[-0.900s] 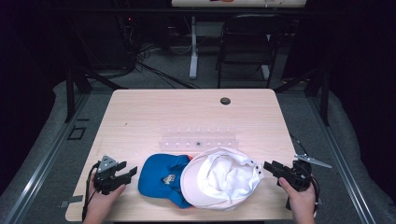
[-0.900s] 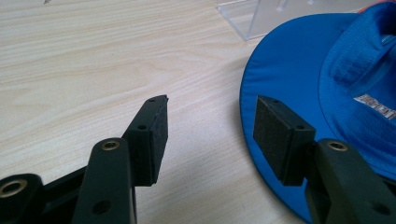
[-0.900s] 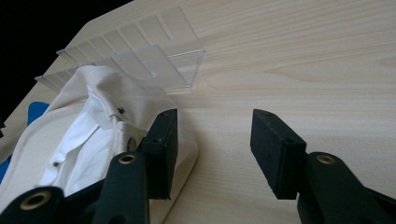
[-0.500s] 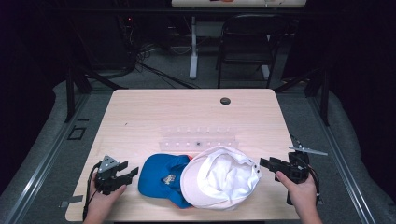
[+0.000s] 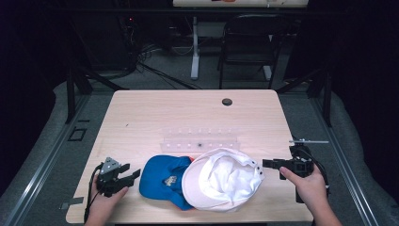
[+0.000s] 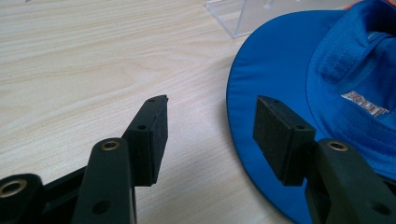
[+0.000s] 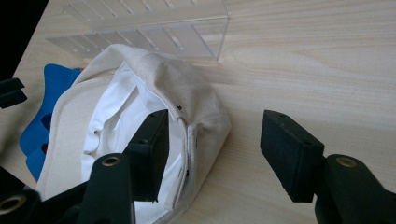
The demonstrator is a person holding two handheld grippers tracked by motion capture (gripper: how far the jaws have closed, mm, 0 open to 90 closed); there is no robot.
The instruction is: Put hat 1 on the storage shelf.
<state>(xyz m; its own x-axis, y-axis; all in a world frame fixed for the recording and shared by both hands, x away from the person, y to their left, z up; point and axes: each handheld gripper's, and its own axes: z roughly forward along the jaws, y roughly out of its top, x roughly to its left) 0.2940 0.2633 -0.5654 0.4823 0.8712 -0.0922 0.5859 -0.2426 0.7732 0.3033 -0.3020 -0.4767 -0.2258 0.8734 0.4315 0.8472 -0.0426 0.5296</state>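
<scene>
A white cap [image 5: 221, 181] lies upside down at the table's front, overlapping a blue cap [image 5: 162, 176] on its left. My right gripper [image 5: 266, 164] is open at the white cap's right edge. In the right gripper view the white cap's rim [image 7: 196, 112] sits between the spread jaws of the right gripper [image 7: 215, 140], apart from both pads. My left gripper [image 5: 131, 171] is open just left of the blue cap. In the left gripper view the blue brim [image 6: 261, 70] reaches the right pad of the left gripper [image 6: 210, 121]; bare wood lies between the jaws.
A clear plastic rack [image 5: 202, 139] stands on the wooden table [image 5: 155, 113] just behind the caps. A small black round hole [image 5: 227, 101] sits near the far edge. A black chair [image 5: 249, 42] and cables are on the floor beyond.
My right gripper has moved left, up to the white cap's edge. The left gripper and both caps have stayed still.
</scene>
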